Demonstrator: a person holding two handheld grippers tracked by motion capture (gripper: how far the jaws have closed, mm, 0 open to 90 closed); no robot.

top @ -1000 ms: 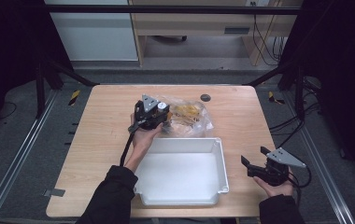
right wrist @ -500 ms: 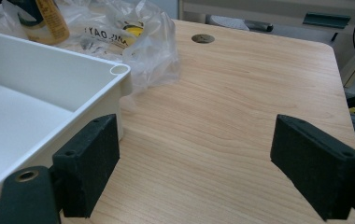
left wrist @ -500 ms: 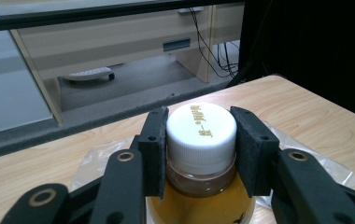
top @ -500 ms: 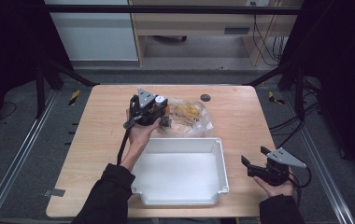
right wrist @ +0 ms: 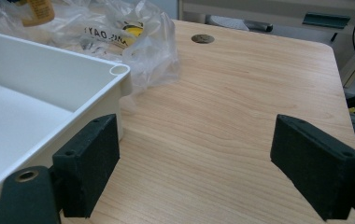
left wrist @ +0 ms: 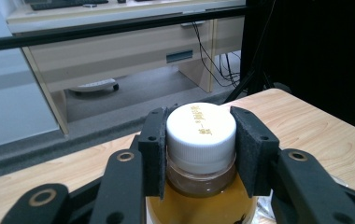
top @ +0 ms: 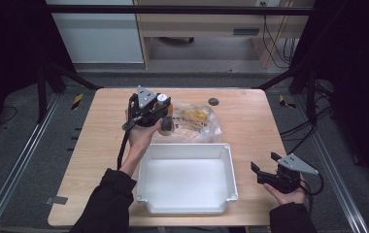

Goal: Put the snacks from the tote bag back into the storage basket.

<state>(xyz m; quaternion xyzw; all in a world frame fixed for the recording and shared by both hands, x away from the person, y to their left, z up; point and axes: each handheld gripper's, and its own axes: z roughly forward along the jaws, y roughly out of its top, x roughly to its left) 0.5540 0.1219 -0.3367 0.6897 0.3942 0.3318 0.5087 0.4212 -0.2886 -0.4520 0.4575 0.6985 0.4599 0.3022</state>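
Clamping a bottle (left wrist: 201, 154) by its ribbed white cap, the left gripper (top: 146, 110) sits just beyond the far left corner of the white plastic tub (top: 186, 204), its two foam-faced black jaws pressed against either side of the cap. In the left gripper view the bottle's clear neck and amber contents show, but its lower body is cut off by the bottom edge, and the gold lettering on the cap is too small to read. From above, the grey three-cornered plate and the hand (top: 142, 138) cover most of the bottle. Just behind the tub's far rim lies a crumpled clear plastic bag (top: 195, 124) with yellow items inside, their shapes blurred by the wrinkled film. A small dark round disc (top: 213, 101) sits on the pale wood-grain table (top: 250, 126) beyond the bag. The tub is smooth, rectangular, round-cornered and empty. Right of the tub's near right corner, the right gripper (top: 265, 174) rests low over the table, its padded jaws spread wide with nothing between them.
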